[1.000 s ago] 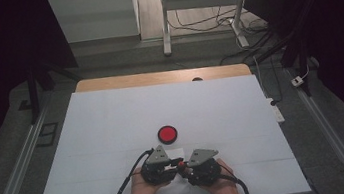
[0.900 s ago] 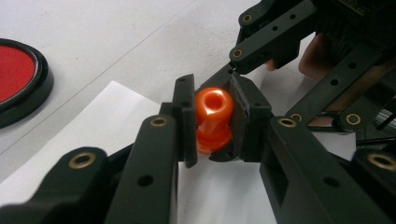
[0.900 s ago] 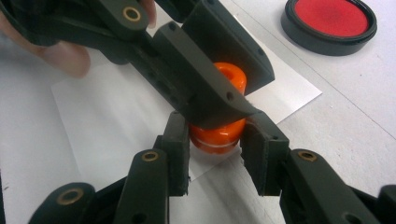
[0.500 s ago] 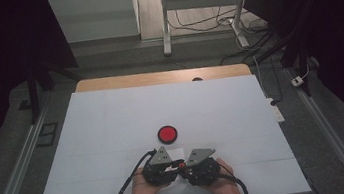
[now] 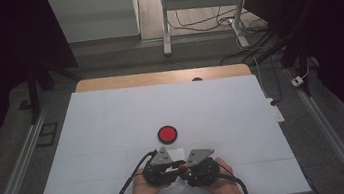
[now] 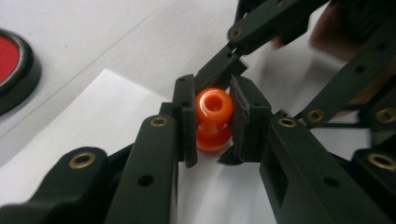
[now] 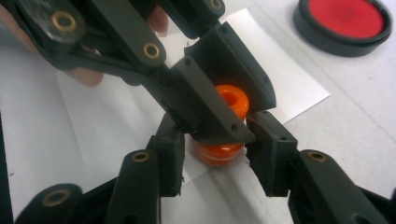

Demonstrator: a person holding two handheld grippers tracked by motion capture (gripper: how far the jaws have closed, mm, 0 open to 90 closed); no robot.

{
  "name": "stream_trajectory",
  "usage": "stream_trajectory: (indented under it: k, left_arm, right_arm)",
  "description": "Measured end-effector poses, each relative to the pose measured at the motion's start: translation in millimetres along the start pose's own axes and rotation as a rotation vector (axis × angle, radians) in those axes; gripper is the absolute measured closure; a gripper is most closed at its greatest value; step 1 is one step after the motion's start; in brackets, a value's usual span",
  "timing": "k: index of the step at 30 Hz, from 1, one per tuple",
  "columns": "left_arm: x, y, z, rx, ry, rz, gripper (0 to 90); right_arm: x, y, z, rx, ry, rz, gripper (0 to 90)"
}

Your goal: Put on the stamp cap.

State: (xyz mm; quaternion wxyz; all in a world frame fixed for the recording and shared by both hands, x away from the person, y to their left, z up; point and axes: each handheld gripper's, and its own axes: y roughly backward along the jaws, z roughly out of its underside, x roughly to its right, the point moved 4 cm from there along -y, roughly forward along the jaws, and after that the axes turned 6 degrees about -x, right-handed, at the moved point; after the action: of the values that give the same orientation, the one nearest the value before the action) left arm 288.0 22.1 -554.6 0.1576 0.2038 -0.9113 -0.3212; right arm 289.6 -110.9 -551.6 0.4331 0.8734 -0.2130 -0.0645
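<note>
The left gripper (image 6: 212, 119) is clamped on the orange spool (image 6: 214, 119)'s upper part; the right gripper (image 7: 215, 156), its jaws just opening, straddles the base without pressing.

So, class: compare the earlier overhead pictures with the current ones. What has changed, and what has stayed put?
Little has moved. The right tongs have just been opening around the lower part of the orange piece, their pads apparently off it. The left tongs stay clamped on its top. Both hands and the red disc kept their places.
</note>
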Motion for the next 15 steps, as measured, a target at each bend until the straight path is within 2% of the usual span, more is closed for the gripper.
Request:
stream_trajectory:
  k: [3, 7, 11, 15]
  left_arm:
    - [0.0, 0.6, 0.1, 0.002, -0.005, 0.003, 73.0]
    - [-2.2, 5.5, -1.5, 0.028, -0.002, 0.008, 73.0]
    - [-5.6, 10.3, -2.1, 0.042, 0.010, 0.011, 73.0]
    - [-6.9, 12.8, -3.2, 0.053, 0.021, 0.014, 73.0]
  right_arm:
    - [2.4, 4.2, 1.9, 0.016, 0.000, -0.007, 52.5]
    - [8.8, 16.9, 8.1, 0.054, -0.025, -0.009, 44.5]
    - [18.7, 31.7, 21.2, 0.101, -0.073, -0.005, 43.1]
    - [28.5, 44.3, 31.5, 0.122, -0.107, 0.018, 43.4]
